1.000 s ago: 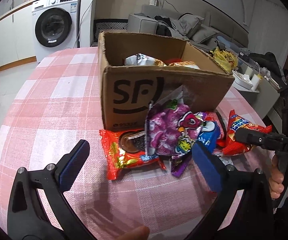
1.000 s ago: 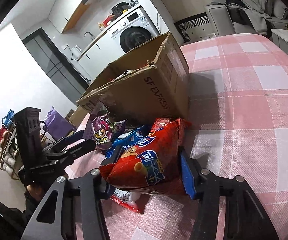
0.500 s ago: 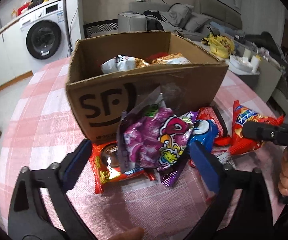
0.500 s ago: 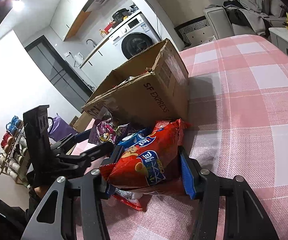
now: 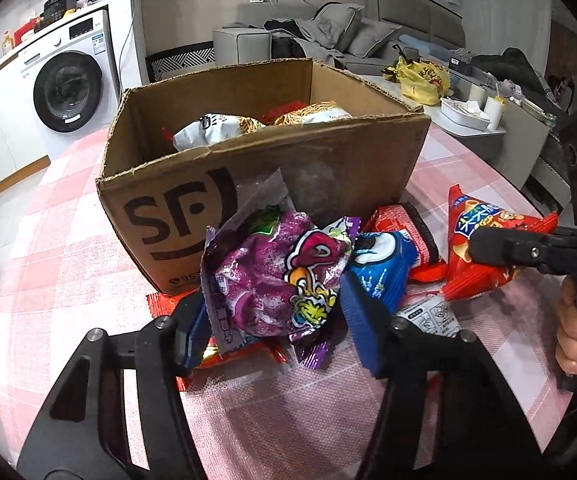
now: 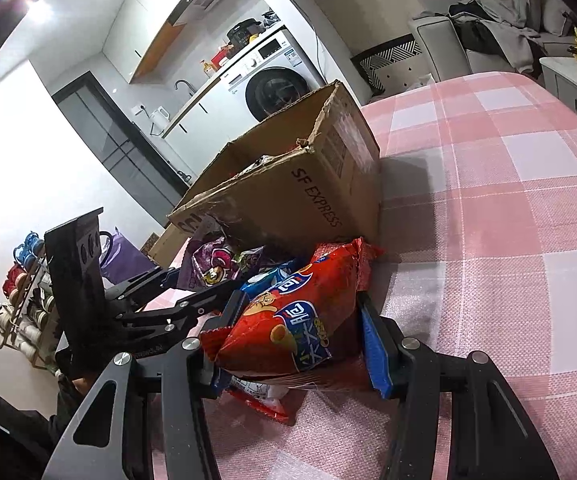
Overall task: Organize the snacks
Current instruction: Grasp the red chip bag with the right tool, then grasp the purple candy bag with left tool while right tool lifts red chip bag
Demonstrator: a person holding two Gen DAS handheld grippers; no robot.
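1. Left gripper [image 5: 276, 312] clamps the purple snack bag [image 5: 272, 276] between its blue pads, just in front of the cardboard box [image 5: 328, 160]; the bag hides most of the left pad.
2. Right gripper [image 6: 292, 344] pinches the red chip bag [image 6: 300, 320], pads tight on both sides. Can't tell whether the bag is clear of the cloth.
3. Under the purple bag: a red wrapper [image 5: 160, 306], mostly covered, print unreadable. Blue cookie pack [image 5: 384, 264] w/ another red pack [image 5: 408, 224] behind it, partly overlapped.
4. Inside the box only the tops of a white bag [image 5: 208, 128] and a yellowish one [image 5: 312, 114] show; rest is behind the front wall.
5. White packet [image 6: 260, 390] peeks out beneath the red chip bag, label too small to read.
6. Surface: round table w/ pink-and-white check cloth [image 6: 488, 200], box standing on it.
7. Room: washing machine [image 5: 68, 88] at back left, grey sofa [image 5: 328, 32] piled w/ clothes behind the box, yellow bag [image 5: 420, 76] on a side counter.
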